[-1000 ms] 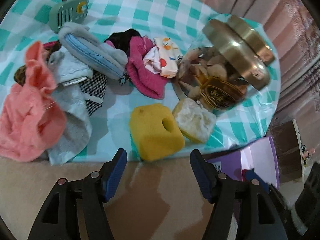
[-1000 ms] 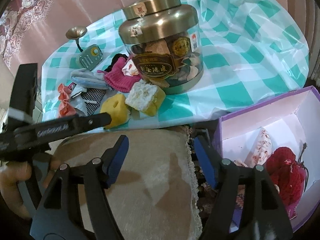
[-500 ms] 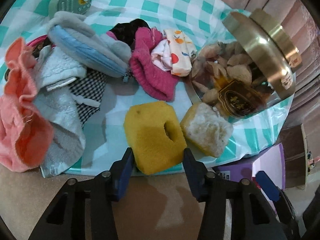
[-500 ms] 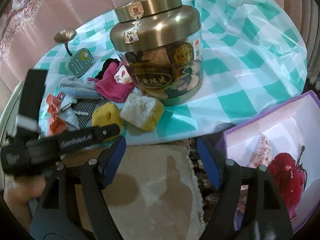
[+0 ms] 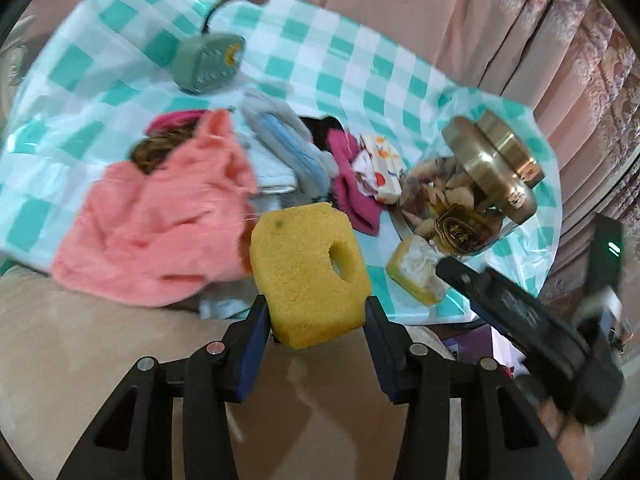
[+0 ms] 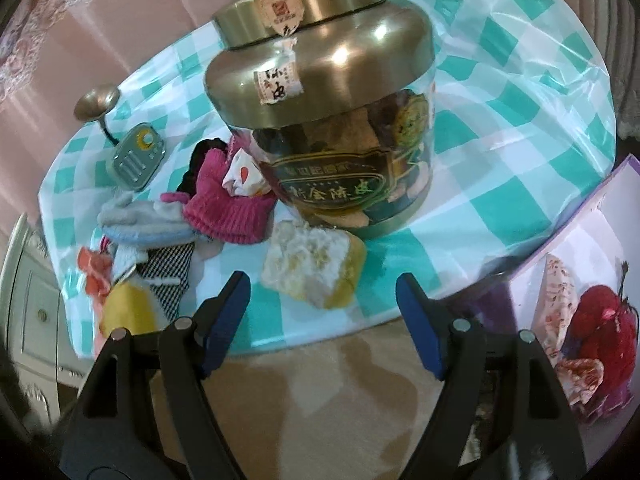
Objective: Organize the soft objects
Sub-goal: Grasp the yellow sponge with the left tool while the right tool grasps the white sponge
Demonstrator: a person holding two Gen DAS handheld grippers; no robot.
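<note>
Yellow sponge block [image 5: 308, 272] with a round hole sits clamped between the left gripper [image 5: 316, 320] pads, raised above the counter [image 5: 352, 68] edge. Right gripper [image 6: 322, 308] stands wide, holding nothing, just before the white-topped sponge [image 6: 312, 268] beside the gold-lidded jar [image 6: 332, 120].

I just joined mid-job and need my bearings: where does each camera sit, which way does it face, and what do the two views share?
Left wrist: on the left gripper, looking down over its fingers at the yellow sponge it grips, cloth pile behind; right gripper crosses at right.
Right wrist: on the right gripper, open, facing the gold-lidded jar and white-topped sponge; purple box at right.
Shared: jar, both sponges, magenta knit, checked cloth.
</note>
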